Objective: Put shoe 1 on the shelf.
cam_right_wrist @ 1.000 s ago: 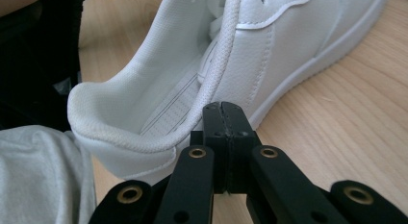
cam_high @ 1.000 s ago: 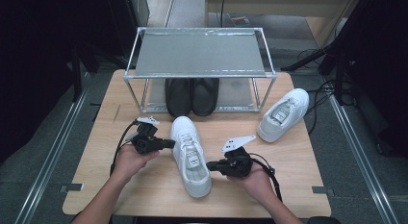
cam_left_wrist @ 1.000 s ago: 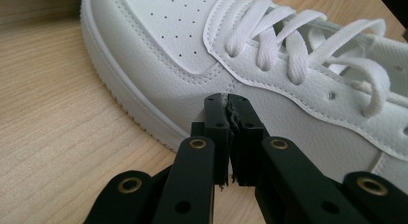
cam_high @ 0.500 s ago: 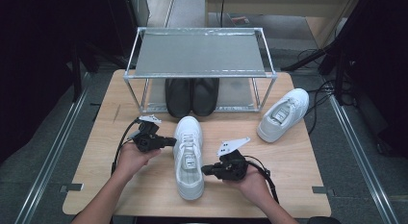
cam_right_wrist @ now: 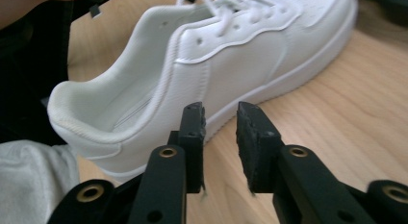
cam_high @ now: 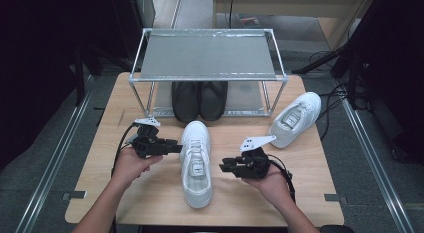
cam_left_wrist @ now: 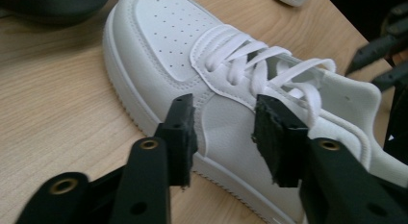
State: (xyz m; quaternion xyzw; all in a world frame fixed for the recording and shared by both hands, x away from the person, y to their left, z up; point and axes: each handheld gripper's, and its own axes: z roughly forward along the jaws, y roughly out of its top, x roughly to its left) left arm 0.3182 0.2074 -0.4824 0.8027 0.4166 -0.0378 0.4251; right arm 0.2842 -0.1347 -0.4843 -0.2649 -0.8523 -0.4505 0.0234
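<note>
Since the earlier frames, both grippers have let go of the white shoe (cam_high: 196,163): their jaws have just been opening, and the right gripper (cam_high: 225,166) has drawn back from the shoe's side, while the shoe itself has turned to lie almost straight, toe toward the rack (cam_high: 208,58).

From the high view, the white shoe rests on the wooden table (cam_high: 150,203) near the front middle, heel toward the person. The left gripper (cam_high: 177,147) sits just beside the shoe's left flank at the laces, released. The right gripper is near the shoe's right flank, apart from it, also released. A second white shoe (cam_high: 295,119) lies at the right, beside the rack's front right leg. A pair of black shoes (cam_high: 199,99) stands on the lower level under the rack's metal shelf.

In the left gripper view, the two black jaws stand apart in front of the white shoe's (cam_left_wrist: 231,89) side panel below the laces; the pads press on nothing, and whether their tips brush the leather I cannot tell. The other gripper (cam_left_wrist: 380,56) shows at the right edge, beyond the shoe.

In the right gripper view, the jaws are parted with a clear gap, aimed at the white shoe's (cam_right_wrist: 226,65) heel quarter and sole edge, nothing gripped. Table wood shows through the gap.
</note>
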